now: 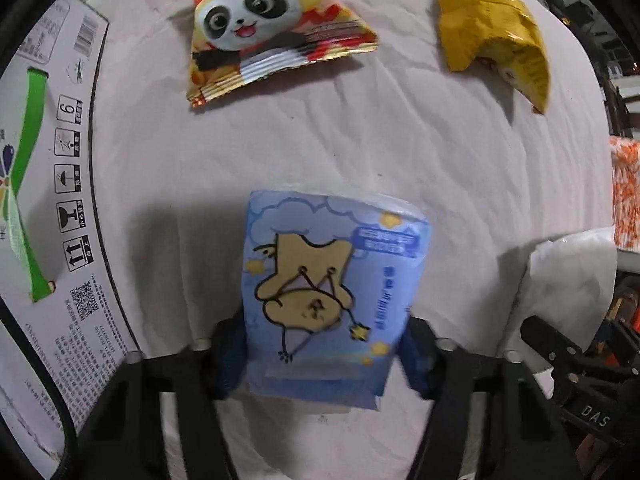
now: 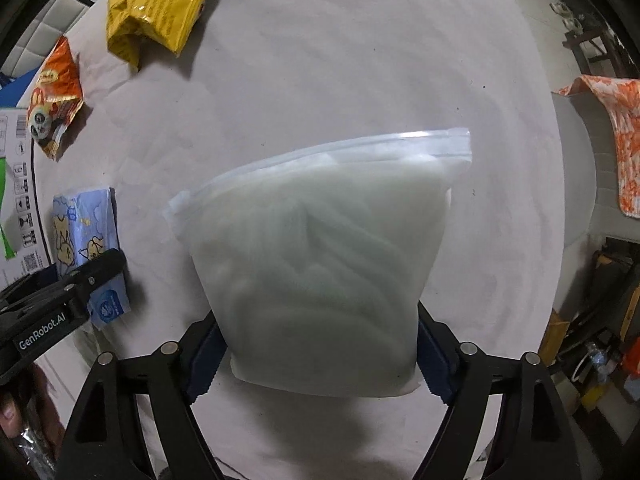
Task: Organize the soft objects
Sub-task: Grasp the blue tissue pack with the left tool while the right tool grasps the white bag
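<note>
My left gripper (image 1: 320, 356) is shut on a blue tissue pack with a cartoon bear (image 1: 328, 288) and holds it above the white cloth; the pack also shows in the right wrist view (image 2: 86, 248). My right gripper (image 2: 320, 356) is shut on a frosted white zip bag (image 2: 320, 248), which shows at the right edge of the left wrist view (image 1: 568, 280). A red panda snack bag (image 1: 264, 28) and a yellow crumpled bag (image 1: 496, 36) lie on the cloth farther away.
A white cardboard box with printed symbols and a green stripe (image 1: 52, 184) stands along the left. An orange patterned cloth (image 2: 616, 128) hangs beyond the table's right edge. The white tablecloth (image 1: 320, 144) covers the table between the bags and the grippers.
</note>
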The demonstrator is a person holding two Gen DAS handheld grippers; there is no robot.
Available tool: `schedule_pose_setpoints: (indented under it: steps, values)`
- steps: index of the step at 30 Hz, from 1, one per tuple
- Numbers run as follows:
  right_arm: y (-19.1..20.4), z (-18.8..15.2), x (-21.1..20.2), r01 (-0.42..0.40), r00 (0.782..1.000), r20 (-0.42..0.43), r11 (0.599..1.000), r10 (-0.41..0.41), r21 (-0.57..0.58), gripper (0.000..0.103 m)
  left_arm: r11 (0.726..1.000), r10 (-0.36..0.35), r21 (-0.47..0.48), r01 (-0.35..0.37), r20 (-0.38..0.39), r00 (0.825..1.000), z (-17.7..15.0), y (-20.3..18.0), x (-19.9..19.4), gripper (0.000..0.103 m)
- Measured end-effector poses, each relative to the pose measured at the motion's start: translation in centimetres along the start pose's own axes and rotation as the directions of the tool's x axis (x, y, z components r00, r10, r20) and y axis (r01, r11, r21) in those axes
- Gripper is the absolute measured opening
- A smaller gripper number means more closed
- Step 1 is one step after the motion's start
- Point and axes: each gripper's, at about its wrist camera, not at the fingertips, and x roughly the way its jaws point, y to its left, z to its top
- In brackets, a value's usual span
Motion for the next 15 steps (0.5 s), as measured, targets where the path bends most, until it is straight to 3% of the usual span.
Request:
schedule_pose_setpoints:
  steps: [6,15]
  values:
    - [2.1,-3.1,1.1,-0.007,0.999,-0.054,1.0,0.005,-0.027,0.079,0.999,0.045,0.01,-0.046,0.018,0.999,-3.4,-1.3,-1.0,0.052]
    - [1.0,-5.0,2.4,-0.018,1.0,0.021,0.994,0.016,0.11,0.084,0.998,0.05,-0.037,-0.05,0.017,0.999,-9.1,-0.8,0.8,0.053]
